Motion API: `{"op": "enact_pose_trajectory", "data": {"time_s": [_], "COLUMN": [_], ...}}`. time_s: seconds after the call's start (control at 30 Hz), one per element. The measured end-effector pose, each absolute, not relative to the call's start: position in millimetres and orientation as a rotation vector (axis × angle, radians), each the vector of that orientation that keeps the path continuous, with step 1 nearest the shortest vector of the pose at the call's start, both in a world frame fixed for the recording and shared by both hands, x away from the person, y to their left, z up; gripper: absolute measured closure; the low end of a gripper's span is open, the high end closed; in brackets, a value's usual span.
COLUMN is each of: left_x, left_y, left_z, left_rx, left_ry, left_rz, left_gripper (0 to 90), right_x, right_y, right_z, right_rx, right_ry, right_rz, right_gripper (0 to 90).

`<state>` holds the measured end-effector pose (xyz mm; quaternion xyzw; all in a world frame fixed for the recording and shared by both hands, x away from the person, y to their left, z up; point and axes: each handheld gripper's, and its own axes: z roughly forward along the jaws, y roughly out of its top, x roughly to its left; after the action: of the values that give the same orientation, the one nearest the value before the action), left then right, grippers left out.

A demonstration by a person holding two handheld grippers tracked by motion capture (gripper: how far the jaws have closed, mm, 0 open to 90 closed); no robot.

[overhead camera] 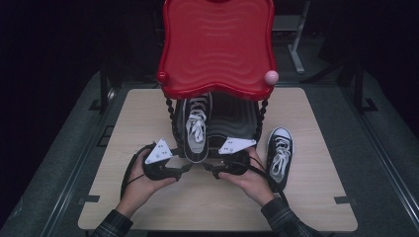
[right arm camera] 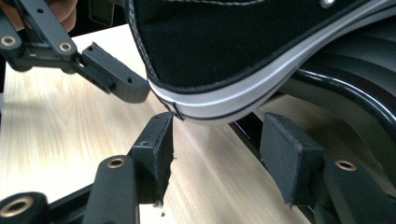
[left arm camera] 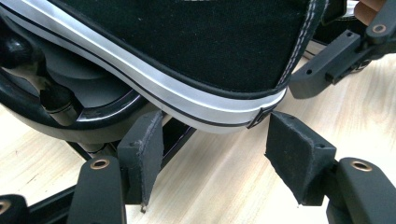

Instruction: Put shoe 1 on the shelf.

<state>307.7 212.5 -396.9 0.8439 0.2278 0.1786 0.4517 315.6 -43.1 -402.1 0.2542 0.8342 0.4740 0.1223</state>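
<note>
second sneaker (overhead camera: 279, 150) lies (laces up) on wooden table (overhead camera: 316, 197).

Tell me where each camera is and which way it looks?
High view: above the person's side, looking forward and down at the table, red rack and both hands.
Left gripper view: on the left gripper, facing the shoe heel, open jaws showing.
Right gripper view: on the right gripper, facing that heel from the other side.
Both gripper views share the shoe.
</note>
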Motion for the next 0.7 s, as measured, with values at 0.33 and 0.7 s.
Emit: {"op": "enact_pose_trajectory", "data": {"time_s": [0.33, 0.7], "left_x": [306.4, 313.5], "left_y": [207.1, 195.7], "left_z": [-395.1, -377.1], "left_rx": [2.088, 2.068], "left_ry": [0.595, 0.656], "left_rz": [0.431, 0.452], "left_gripper": [40.2, 41.7], "right_x": [311.4, 320.0], "right_y": [-33.8, -40.6], "right_z": [-398.8, -381.7], "right_rx": [0.748, 0.748], "right_ry": [2.415, 2.403], "right_rz": [1.329, 1.316], "right_gripper": [44.0, 46.3]}}
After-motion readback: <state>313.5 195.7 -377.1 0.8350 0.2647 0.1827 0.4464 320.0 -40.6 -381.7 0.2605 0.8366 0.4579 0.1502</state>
